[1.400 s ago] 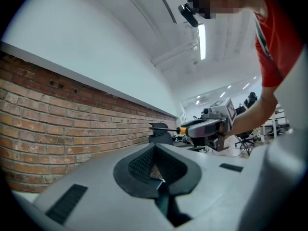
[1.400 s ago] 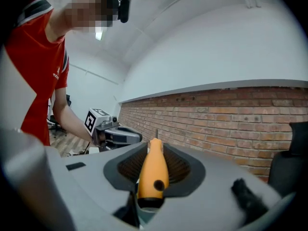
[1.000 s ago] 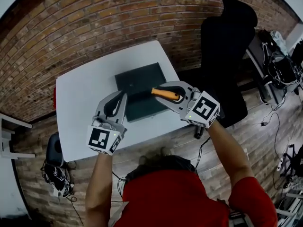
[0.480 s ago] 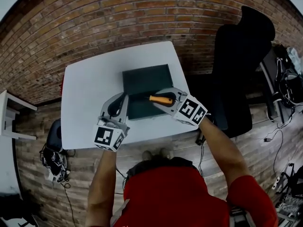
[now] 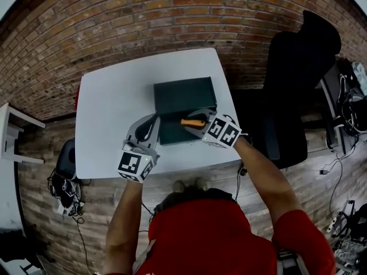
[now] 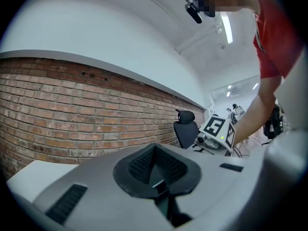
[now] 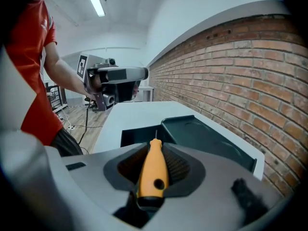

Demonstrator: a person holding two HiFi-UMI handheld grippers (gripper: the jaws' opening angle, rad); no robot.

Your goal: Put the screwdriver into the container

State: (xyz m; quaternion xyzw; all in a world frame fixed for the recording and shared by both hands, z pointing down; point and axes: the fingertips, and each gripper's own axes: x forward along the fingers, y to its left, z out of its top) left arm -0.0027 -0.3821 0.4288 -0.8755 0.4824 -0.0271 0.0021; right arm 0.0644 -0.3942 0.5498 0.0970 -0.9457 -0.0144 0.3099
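Observation:
An orange-handled screwdriver [image 5: 194,121] [image 7: 153,170] lies between the jaws of my right gripper [image 5: 192,124] [image 7: 155,154], which is shut on it. Its thin metal tip points ahead toward the dark green container [image 5: 183,94] [image 7: 204,137]. The gripper hangs over the container's near edge. In the right gripper view the container shows an open dark hollow [image 7: 138,135] beside a raised flat part. My left gripper [image 5: 150,125] [image 6: 155,166] is shut and holds nothing. It is just left of the container, above the white table [image 5: 109,113].
A black office chair [image 5: 295,79] stands right of the table. A brick wall [image 5: 143,22] runs behind the table's far edge. The wooden floor at the left holds a dark bag and cables [image 5: 66,182]. More cables and gear [image 5: 352,96] are at the far right.
Both grippers have sunk toward the table. The right one has carried the screwdriver in over the container's near edge. The left one has stayed shut beside the container.

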